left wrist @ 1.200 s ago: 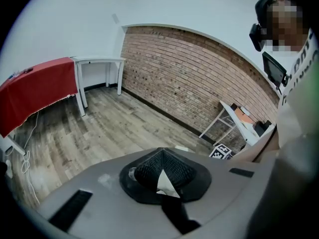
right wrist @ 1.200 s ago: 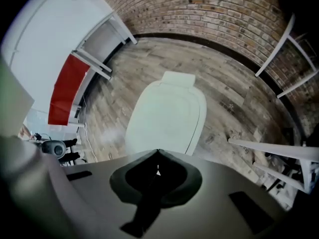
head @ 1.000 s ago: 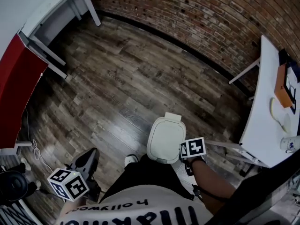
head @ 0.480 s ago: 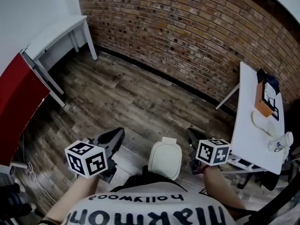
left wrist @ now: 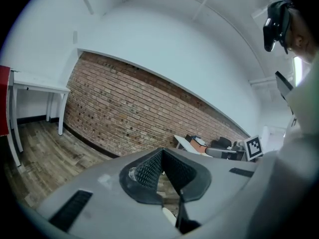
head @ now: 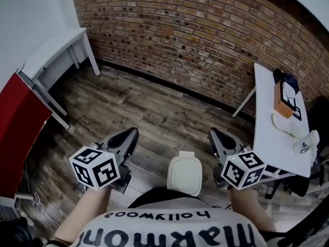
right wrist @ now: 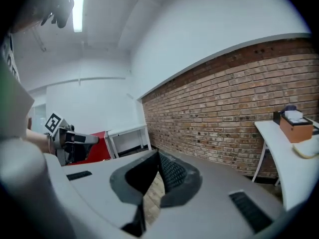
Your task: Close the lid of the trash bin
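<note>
The small white trash bin (head: 185, 175) stands on the wood floor just in front of the person, its lid lying flat and down. My left gripper (head: 129, 134) hovers to the bin's left, held above the floor and apart from the bin. My right gripper (head: 214, 134) is raised to the bin's right, also clear of it. Both point toward the brick wall. In the left gripper view the left gripper (left wrist: 161, 151) has its jaw tips meeting with nothing between them. The right gripper (right wrist: 158, 155) in its own view looks the same. The bin shows in neither gripper view.
A brick wall (head: 195, 40) runs across the far side. A white table (head: 277, 133) at the right carries an orange box (head: 282, 100) and a cup (head: 307, 142). A white desk (head: 54, 48) and a red panel (head: 18, 133) stand at the left.
The right gripper has lifted off the bin's lid and both grippers have risen to either side of the bin. The head view has tilted up toward the wall.
</note>
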Motion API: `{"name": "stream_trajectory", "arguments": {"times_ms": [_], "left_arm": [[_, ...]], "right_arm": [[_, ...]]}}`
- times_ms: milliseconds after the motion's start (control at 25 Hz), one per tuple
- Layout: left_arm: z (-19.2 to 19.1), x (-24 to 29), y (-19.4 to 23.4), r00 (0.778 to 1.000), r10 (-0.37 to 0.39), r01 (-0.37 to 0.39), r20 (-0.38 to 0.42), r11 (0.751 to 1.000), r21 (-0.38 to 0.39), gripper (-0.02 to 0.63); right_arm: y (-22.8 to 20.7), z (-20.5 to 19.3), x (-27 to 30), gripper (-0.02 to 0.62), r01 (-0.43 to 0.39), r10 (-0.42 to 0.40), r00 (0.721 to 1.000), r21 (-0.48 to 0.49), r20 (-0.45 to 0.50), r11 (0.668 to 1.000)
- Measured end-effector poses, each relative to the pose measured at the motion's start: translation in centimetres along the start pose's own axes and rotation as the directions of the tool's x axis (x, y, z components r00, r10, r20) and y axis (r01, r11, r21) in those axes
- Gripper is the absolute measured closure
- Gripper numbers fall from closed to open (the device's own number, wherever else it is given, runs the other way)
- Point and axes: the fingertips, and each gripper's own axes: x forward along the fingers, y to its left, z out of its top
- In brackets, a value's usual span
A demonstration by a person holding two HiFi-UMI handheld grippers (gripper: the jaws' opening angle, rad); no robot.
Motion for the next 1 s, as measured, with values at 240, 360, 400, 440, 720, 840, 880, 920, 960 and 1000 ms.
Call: {"name": "stream_trajectory", "arguments": {"times_ms": [240, 360, 400, 440, 720, 840, 880, 920, 960, 1000], "left_arm": [[1.3, 0.0, 0.0, 1.0, 0.0, 0.0, 0.027, 1.0, 0.007, 0.601], [1.3, 0.1, 0.1, 1.0, 0.007, -0.008, 0.024, 1.0, 0.014, 0.601], [1.2, 0.1, 0.2, 1.0, 0.011, -0.011, 0.022, 1.0, 0.016, 0.601], [1.1, 0.1, 0.3, 1.0, 0.014, -0.014, 0.019, 1.0, 0.018, 0.601], [0.8, 0.3, 0.1, 1.0, 0.03, -0.03, 0.006, 0.999, 0.026, 0.601], [0.6, 0.2, 0.0, 1.0, 0.029, -0.029, 0.007, 0.999, 0.028, 0.601], [0.6, 0.2, -0.1, 1.0, 0.026, -0.026, 0.007, 0.999, 0.03, 0.601], [0.6, 0.2, -0.2, 1.0, 0.023, -0.023, 0.007, 0.999, 0.033, 0.601], [0.5, 0.2, -0.2, 1.0, 0.021, -0.022, 0.008, 0.999, 0.036, 0.601], [0.5, 0.1, -0.2, 1.0, 0.021, -0.022, 0.008, 0.999, 0.037, 0.601]], "right_arm": [[0.8, 1.0, 0.1, 0.589, -0.012, 0.012, 1.0, -0.046, -0.006, 0.999], [0.8, 0.9, 0.3, 0.589, -0.009, 0.008, 1.0, -0.061, -0.012, 0.998], [0.7, 0.8, 0.3, 0.589, -0.008, 0.007, 1.0, -0.058, -0.013, 0.998], [0.6, 0.7, 0.4, 0.589, -0.006, 0.006, 1.0, -0.054, -0.013, 0.999], [-0.1, 0.5, 0.2, 0.589, 0.005, -0.007, 1.0, -0.058, -0.028, 0.998], [-0.1, 0.5, 0.1, 0.589, 0.004, -0.007, 0.999, -0.078, -0.035, 0.997], [-0.1, 0.4, 0.1, 0.589, 0.003, -0.006, 0.999, -0.077, -0.037, 0.997], [0.0, 0.4, 0.1, 0.589, 0.002, -0.005, 0.999, -0.074, -0.038, 0.997], [0.0, 0.4, 0.0, 0.589, 0.001, -0.003, 0.999, -0.07, -0.038, 0.998], [0.0, 0.4, 0.0, 0.589, 0.0, -0.002, 0.999, -0.068, -0.038, 0.998]]}}
